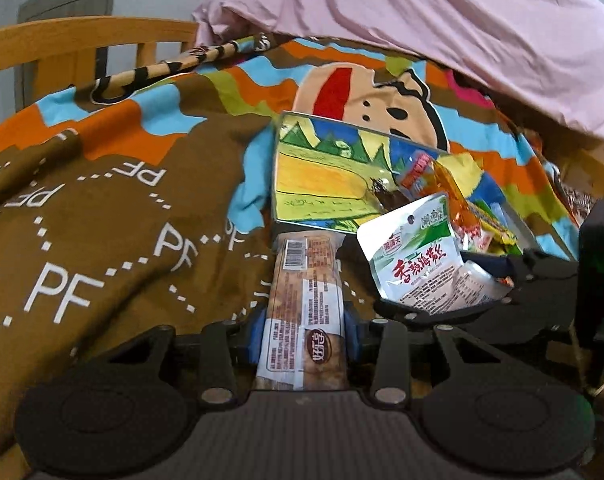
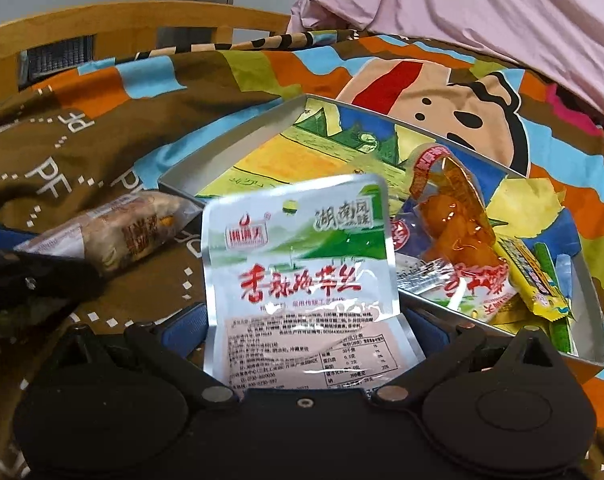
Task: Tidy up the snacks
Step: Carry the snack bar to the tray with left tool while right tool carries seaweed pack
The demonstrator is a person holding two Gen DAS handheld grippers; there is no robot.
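The work surface is a bed covered by a patterned quilt [image 1: 102,208], with a wooden bed rail [image 1: 74,40] at the far left and a pink cloth [image 1: 442,12] heaped at the far side. At the left, the left gripper [image 1: 306,336] has its jaws drawn in to a narrow gap, with the blue pads pressing both long edges of a brown wrapped pastry [image 1: 304,300]. The grip sits low on the package, so most of its length projects forward toward the tray and is free to be laid down first. In the right wrist view the pastry's far end appears to rest on or just above the quilt, just short of the tray's near wall. Next comes the shallow metal tray [image 2: 238,136], which rests on the quilt and serves as the collection point; its left portion is bare, showing the printed lining, and offers room for further items. To the right, the right gripper [image 2: 302,336] is closed on the lower part of a white-and-green snack pouch [image 2: 298,256], holding it upright with the label toward the camera, just in front of the tray's near wall. At the far right of the tray lie an orange translucent packet [image 2: 454,216] and yellow wrapped sweets [image 2: 538,280], grouped against that end, probably to keep the open space together.
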